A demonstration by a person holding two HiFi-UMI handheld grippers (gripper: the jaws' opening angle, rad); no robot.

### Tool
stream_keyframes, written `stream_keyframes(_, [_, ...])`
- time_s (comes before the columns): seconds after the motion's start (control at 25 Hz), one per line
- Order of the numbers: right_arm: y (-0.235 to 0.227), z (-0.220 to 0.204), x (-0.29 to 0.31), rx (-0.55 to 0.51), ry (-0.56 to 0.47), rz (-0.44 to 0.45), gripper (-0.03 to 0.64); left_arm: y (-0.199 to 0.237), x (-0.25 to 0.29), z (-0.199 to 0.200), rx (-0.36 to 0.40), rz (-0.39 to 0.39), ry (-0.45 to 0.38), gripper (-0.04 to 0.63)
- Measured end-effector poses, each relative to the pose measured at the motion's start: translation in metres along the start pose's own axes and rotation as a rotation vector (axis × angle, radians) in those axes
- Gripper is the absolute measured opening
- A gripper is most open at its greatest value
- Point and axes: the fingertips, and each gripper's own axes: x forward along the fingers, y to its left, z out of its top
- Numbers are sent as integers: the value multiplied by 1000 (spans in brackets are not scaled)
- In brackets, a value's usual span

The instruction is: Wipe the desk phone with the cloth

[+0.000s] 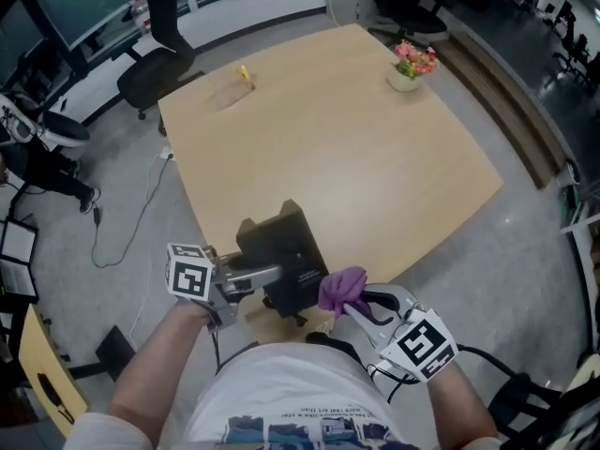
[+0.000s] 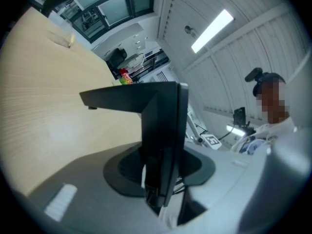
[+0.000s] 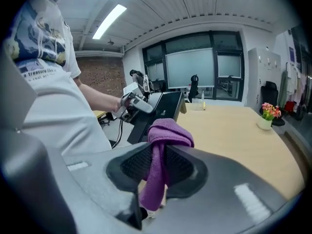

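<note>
While the left gripper (image 1: 261,279) is clamping the black desk phone (image 1: 277,240), the right gripper (image 1: 352,305) is pinching a bunched purple cloth (image 1: 339,286).

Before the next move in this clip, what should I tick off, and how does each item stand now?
1. Left gripper clamped on phone: ok.
2. Right gripper pinching cloth: ok, a wad bulges past the jaws.
3. Cloth touching phone: cannot tell; the head view shows it close beside the phone.
4. Phone resting on table: cannot tell; it is at the near edge.
5. Flowerpot out of the way: ok, at the far corner.
</note>
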Motion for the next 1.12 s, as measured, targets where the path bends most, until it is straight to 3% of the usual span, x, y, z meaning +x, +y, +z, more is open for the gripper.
stream_keyframes(0.24, [-38, 69, -16, -29, -177, -59, 89, -4, 4, -13, 24, -36, 37, 179])
stream_keyframes(0.48, [-66, 106, -7, -48, -265, -106, 89, -13, 8, -22, 26, -42, 59, 179])
stream_keyframes(0.64, [-56, 85, 6, -5, -232, -51, 89, -15, 6, -18, 29, -51, 34, 179])
stream_keyframes(0.96, [-22, 10, 8, 177, -118, 35, 89, -13, -1, -6, 32, -39, 5, 179])
stream_keyframes(1.12, [-12, -19, 8, 202, -41, 62, 89, -8, 0, -3, 32, -42, 10, 179])
